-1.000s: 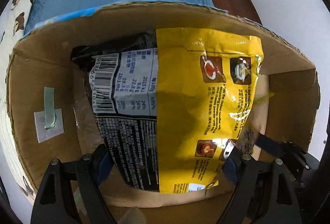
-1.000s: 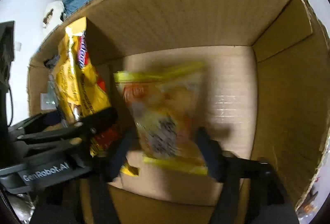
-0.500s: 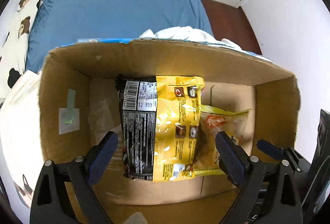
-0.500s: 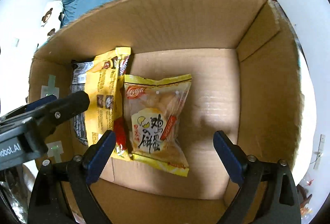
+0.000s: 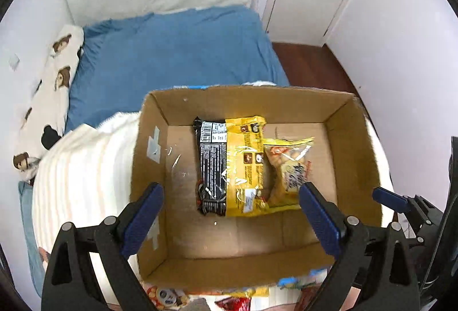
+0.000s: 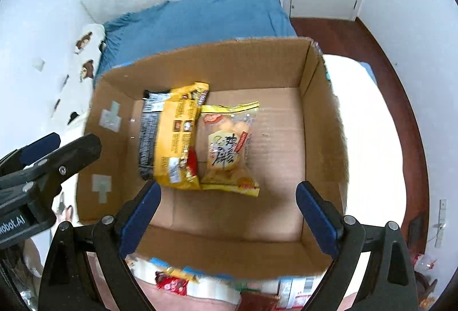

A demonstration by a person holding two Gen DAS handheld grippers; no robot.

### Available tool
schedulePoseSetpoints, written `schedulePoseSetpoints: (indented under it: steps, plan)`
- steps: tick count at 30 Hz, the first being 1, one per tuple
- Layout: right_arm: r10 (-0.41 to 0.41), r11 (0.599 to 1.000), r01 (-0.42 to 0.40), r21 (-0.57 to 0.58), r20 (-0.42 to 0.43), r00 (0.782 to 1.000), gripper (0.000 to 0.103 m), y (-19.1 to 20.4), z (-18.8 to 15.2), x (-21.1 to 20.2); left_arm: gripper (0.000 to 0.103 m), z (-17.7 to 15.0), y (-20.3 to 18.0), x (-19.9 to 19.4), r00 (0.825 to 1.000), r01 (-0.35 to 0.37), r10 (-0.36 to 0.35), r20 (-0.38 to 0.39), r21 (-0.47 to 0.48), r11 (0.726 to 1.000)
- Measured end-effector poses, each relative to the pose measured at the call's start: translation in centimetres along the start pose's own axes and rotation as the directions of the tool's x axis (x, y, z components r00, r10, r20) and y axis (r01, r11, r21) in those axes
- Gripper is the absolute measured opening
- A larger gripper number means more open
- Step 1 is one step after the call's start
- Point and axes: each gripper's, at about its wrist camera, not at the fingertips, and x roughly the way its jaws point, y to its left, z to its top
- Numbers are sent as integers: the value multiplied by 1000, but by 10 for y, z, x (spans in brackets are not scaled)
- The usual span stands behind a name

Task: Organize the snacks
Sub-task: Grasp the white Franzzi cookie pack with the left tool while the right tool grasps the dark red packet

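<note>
Left wrist view gives me the box [image 5: 355, 167] from above, with my left gripper [image 5: 232, 216] spread wide and holding nothing, its blue pads over the near half of the floor. Ahead of the pads lie three packs side by side: a black pack [image 5: 210, 167] to the left, a yellow pack [image 5: 246, 165] overlapping its right edge, and a clear bag [image 5: 289, 167] tucked partly under the yellow one. How much of the black pack is covered I cannot tell. Below the near wall a strip of loose snacks [image 5: 257, 292] is cut off by the frame and by my own fingers, so I can't sort them out. My right gripper [image 5: 392, 200] pokes in at the far right, mostly out of frame.

Right wrist view is slightly blurred. My right gripper [image 6: 226, 210] is also wide apart and empty, above the near floor of the box [image 6: 323, 139]. The black pack [image 6: 148, 136], yellow pack [image 6: 177, 139] and clear bag [image 6: 229, 145] sit just beyond and left of centre; print on them is too soft to read. Right of the bag, bare cardboard runs to the right wall, and the whole near strip of floor is bare. My left gripper [image 6: 51, 147] sits at the left, over the box's left wall; from this side I can't judge its gap. Snacks [image 6: 177, 282] under the near wall are smeared and partly hidden
</note>
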Motion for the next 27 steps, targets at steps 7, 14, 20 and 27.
schedulePoseSetpoints:
  steps: [7,14,20,27]
  plan:
    - [47,999,-48,5,67,997,97,1,-2,-9,97,-30,-2,-50,998,23,-22,65,-4,1000]
    - [114,992,-116,58,37,993,97,-3,-60,-4,97,-93,32,-83,996,7,1,84,-100,995]
    - [162,979,-148,141,-97,982,97,-13,-112,54,97,-168,90,-47,995,-81,66,-73,-230,970]
    - [169,957,-117,266,-183,969,97,-34,-158,107,96,-257,162,34,940,-68,-125,-318,-532,844]
